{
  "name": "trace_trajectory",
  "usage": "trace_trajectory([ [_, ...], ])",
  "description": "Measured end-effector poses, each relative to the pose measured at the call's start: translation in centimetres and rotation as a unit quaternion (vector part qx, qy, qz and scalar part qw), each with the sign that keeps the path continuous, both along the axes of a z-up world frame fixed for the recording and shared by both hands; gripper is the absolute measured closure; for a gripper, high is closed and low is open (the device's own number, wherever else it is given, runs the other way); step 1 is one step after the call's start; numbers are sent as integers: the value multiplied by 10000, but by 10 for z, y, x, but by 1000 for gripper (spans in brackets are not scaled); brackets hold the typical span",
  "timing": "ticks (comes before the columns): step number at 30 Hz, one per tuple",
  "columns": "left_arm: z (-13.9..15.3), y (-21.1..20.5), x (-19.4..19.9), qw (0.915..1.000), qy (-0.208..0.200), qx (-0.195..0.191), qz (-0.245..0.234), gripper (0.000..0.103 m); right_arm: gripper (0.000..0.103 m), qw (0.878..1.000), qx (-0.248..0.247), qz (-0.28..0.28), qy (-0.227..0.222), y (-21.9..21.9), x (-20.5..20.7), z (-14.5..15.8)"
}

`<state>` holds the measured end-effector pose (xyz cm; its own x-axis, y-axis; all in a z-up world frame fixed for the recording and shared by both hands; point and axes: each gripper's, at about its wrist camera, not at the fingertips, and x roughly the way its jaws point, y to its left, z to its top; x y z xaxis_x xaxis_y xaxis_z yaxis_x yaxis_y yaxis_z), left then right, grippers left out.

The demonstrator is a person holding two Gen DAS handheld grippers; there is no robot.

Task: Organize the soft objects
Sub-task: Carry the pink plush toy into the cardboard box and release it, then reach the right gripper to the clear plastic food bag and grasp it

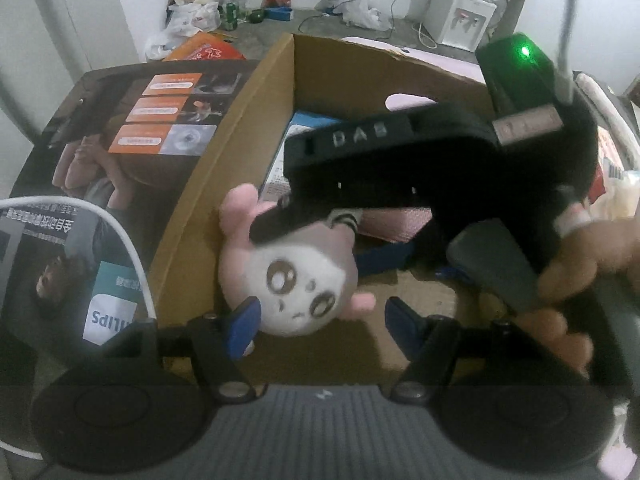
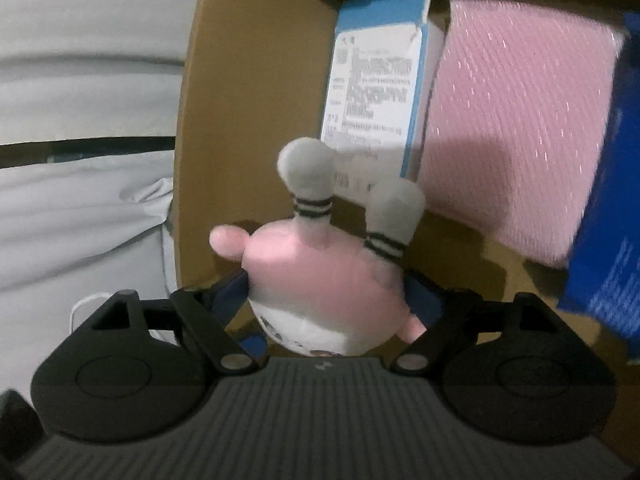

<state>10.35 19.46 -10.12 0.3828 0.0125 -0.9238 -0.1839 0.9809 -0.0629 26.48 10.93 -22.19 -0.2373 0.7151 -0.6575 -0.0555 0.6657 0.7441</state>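
A pink and white plush toy [image 1: 292,280] with round brown eyes hangs over the open cardboard box [image 1: 224,160]. My right gripper [image 2: 326,300] is shut on the plush toy [image 2: 320,280], blue pads pressing its pink body, striped grey legs pointing into the box [image 2: 240,100]. In the left wrist view the right gripper [image 1: 288,220] reaches in from the right, held by a hand [image 1: 580,272]. My left gripper [image 1: 320,320] is open just below the toy, its blue pads [image 1: 244,328] on either side of the toy's face, the left one close to it.
Inside the box lie a blue and white carton [image 2: 376,80], a pink foam pad [image 2: 512,120] and a dark blue box [image 2: 608,220]. A printed Philips box [image 1: 112,184] stands left of the cardboard box. Bags, cans and a water dispenser [image 1: 460,16] sit on the floor behind.
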Motion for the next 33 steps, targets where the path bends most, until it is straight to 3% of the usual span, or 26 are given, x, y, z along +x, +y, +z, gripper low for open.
trace_trajectory([
  [6,0,-4,3,10000,7,93,13,33,10,9995,33,-244,-187,-19,2,23],
  [12,12,-15,5,9997,-59,246,41,32,8,9947,599,-772,-315,-56,7,51],
  [15,30,-27,7,9996,-213,205,23,28,8,9867,1043,-1164,-452,-89,3,75],
  [21,67,-82,27,9974,-614,76,-365,22,6,9578,1631,-2218,-822,-204,-9,120],
  [24,77,-124,42,9943,-794,-51,-708,20,6,9443,1462,-2736,-1099,-279,-23,138],
  [28,77,-193,69,9874,-979,-183,-1232,20,6,9275,836,-3271,-1606,-373,-37,152],
  [33,52,-271,109,9790,-954,-388,-1759,20,5,9163,107,-3460,-2016,-456,-25,147],
])
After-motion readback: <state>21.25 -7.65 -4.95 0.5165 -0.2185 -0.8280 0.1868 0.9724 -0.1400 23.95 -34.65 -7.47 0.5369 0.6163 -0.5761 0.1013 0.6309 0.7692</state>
